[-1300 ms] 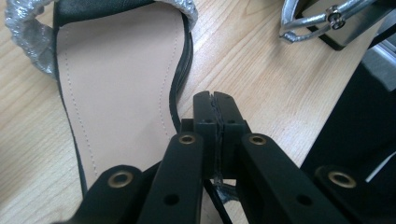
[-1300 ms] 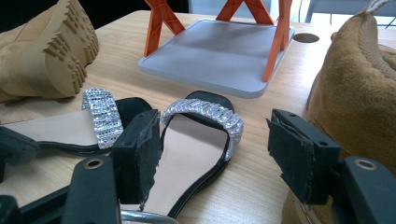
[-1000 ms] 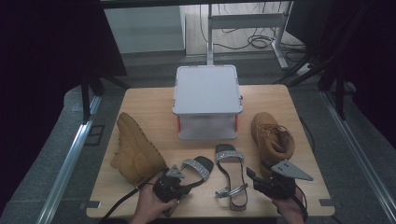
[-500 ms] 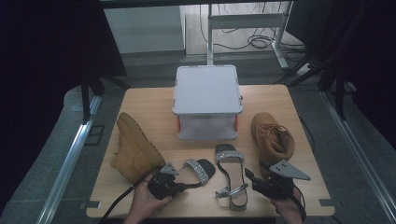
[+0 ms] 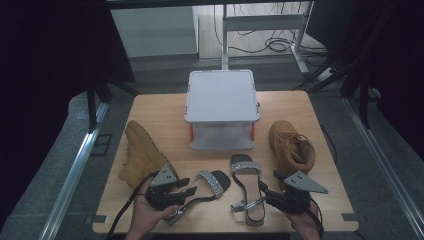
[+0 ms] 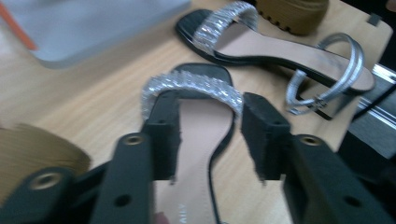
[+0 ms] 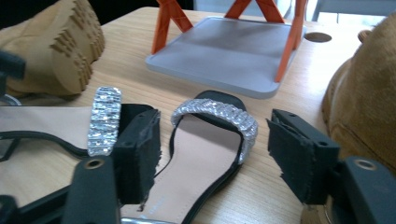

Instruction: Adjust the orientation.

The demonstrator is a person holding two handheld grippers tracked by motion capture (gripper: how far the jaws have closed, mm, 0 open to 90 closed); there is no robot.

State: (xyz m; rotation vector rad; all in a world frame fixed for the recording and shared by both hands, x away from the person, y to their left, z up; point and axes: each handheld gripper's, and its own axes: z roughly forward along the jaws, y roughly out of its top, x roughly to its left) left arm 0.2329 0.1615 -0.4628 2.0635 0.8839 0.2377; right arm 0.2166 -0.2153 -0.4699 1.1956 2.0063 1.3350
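**Two grippers over a pair of sandals**

From the high view, the left gripper hovered over the left sandal, which lay slanted on the table; the right gripper sat beside the right sandal.

In the left gripper view, the jaws had just been opening, released, either side of the sandal's insole, its long axis running ahead.

In the right gripper view, the jaws stood apart, straddling the sandal lengthwise without touching it.

Two tan boots, two black sandals with glittering straps, and one grey lidded box sit on the bench.
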